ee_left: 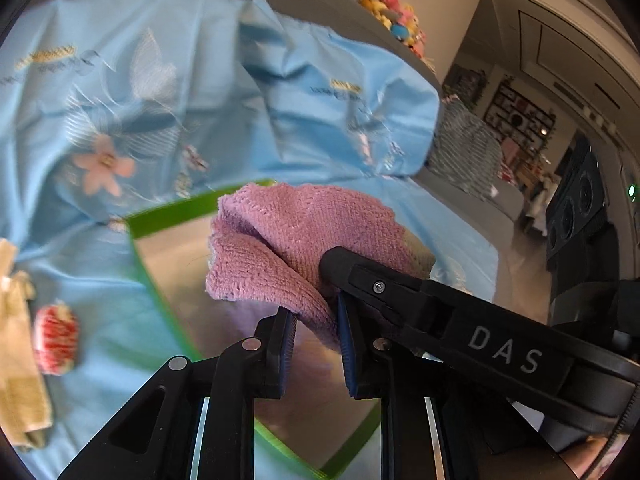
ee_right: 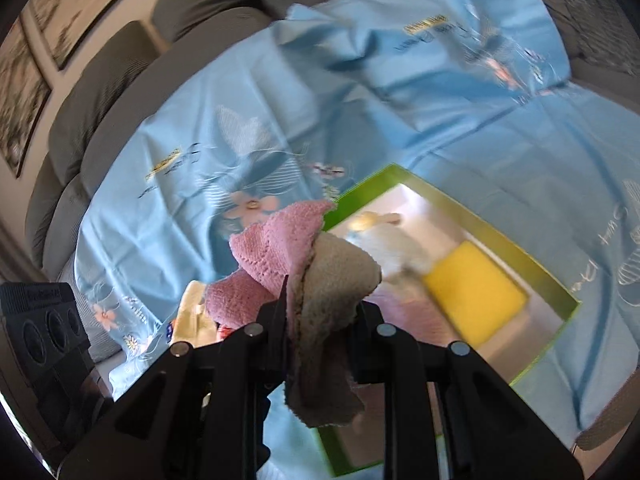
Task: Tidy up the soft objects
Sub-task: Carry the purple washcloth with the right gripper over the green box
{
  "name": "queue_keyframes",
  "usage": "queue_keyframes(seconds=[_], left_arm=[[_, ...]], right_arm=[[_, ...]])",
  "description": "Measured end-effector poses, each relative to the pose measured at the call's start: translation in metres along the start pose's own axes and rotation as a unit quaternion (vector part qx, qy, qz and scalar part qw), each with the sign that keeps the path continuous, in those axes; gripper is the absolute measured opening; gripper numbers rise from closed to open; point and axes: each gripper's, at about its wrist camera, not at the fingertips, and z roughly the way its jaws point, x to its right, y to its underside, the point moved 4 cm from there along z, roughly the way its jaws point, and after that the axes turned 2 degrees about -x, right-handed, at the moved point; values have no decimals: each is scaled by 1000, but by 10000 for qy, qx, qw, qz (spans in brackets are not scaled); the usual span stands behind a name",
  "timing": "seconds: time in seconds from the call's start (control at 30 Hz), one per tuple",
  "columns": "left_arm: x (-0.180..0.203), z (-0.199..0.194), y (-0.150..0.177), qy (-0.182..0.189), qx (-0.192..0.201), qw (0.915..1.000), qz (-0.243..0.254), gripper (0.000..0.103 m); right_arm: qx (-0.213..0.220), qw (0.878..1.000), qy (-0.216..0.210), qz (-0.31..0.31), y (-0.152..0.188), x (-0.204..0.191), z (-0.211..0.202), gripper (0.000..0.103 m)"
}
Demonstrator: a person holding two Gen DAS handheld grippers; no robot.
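A pink towel (ee_left: pixel 280 232) with a beige underside hangs bunched between both grippers above a green-rimmed box (ee_left: pixel 168 212). My left gripper (ee_left: pixel 316 308) is shut on its lower fold, blue pads pressing the cloth. The right gripper (ee_left: pixel 340 276) reaches in from the right and pinches the same towel higher up. In the right wrist view the right gripper (ee_right: pixel 324 304) is shut on the towel (ee_right: pixel 280 240), whose beige side faces the camera. The box (ee_right: pixel 500 240) lies open beyond it, holding a yellow sponge (ee_right: pixel 476 300) and a white plush (ee_right: pixel 392 248).
A light blue floral sheet (ee_left: pixel 200 80) covers a grey sofa. A beige cloth (ee_left: pixel 20 340) and a red-and-white round item (ee_left: pixel 56 340) lie on it left of the box. Plush toys (ee_left: pixel 384 4) sit on the sofa back, and a black speaker (ee_right: pixel 44 332) stands beside the sofa.
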Motion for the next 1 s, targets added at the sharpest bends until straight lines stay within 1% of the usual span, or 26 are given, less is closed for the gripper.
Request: queue_keyframes(seconds=[0.1,0.23,0.27,0.47,0.6,0.63,0.7,0.77,0.87,1.0], left_arm=[[5,17,-1,175,-217,9995,-115,20],[13,34,1,206,-363,9991,-100,20],[14,38,2,207,-411,9989,-101,20],[14,55,8,168,-678,9973,-211,20],[7,67,16,0,-968,9947,-332,20],[4,71,18,-51,-1059,9936,-399,20],[-3,75,20,-76,-1232,9905,-609,20],[-5,74,22,-77,-1241,9902,-642,20],[-6,73,24,-209,-1237,9905,-567,19],[-7,71,27,-289,-1262,9899,-572,19]], right_arm=[[-62,9996,70,255,-3,22,1,21],[-61,9983,532,221,-4,35,0,21],[-77,9981,571,237,-4,38,1,21],[-302,9964,655,456,-3,60,11,21],[-618,9928,833,600,2,72,25,21],[-704,9918,850,649,4,74,28,21],[-749,9907,995,555,5,74,33,21],[-731,9903,1086,459,5,71,35,20],[-795,9899,1101,413,7,71,38,21],[-813,9884,1213,405,6,72,40,20]])
